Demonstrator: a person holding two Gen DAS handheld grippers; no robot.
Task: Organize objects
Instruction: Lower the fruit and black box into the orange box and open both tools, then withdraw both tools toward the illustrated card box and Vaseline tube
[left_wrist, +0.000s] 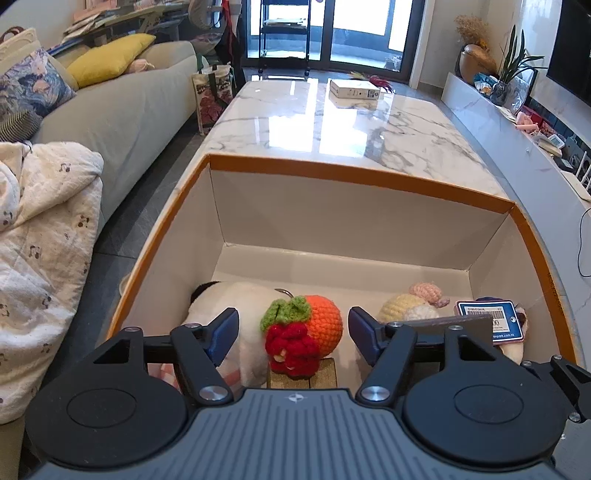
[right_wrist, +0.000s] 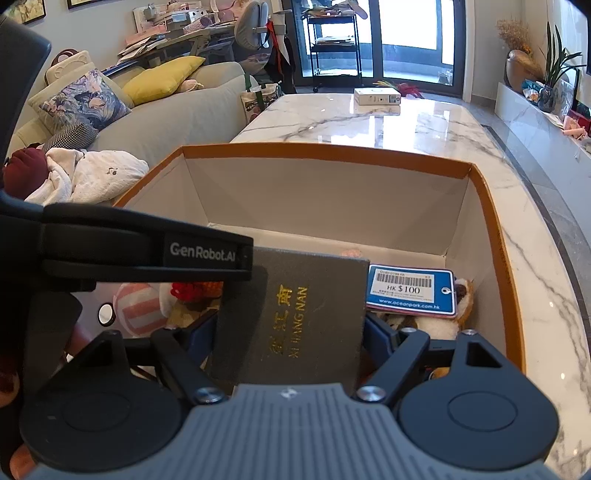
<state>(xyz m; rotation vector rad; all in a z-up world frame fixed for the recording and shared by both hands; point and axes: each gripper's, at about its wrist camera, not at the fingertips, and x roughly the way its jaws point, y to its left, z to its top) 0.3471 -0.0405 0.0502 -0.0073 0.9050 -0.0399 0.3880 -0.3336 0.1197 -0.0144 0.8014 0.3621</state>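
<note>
Left jaws spread over orange-rimmed box (left_wrist: 354, 177), marble table (left_wrist: 332, 122), grey sofa (left_wrist: 122, 107)

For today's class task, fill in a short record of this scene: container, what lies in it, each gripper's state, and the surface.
container: orange-rimmed box, open, white inside
contents: crochet fruit charm, white plush, yellow and pink crochet toy, blue price tag
left gripper: open, jaws either side of the crochet fruit charm, not pressing it
right gripper: shut on grey booklet, held over the box
surface: marble table, small white box at far end
</note>
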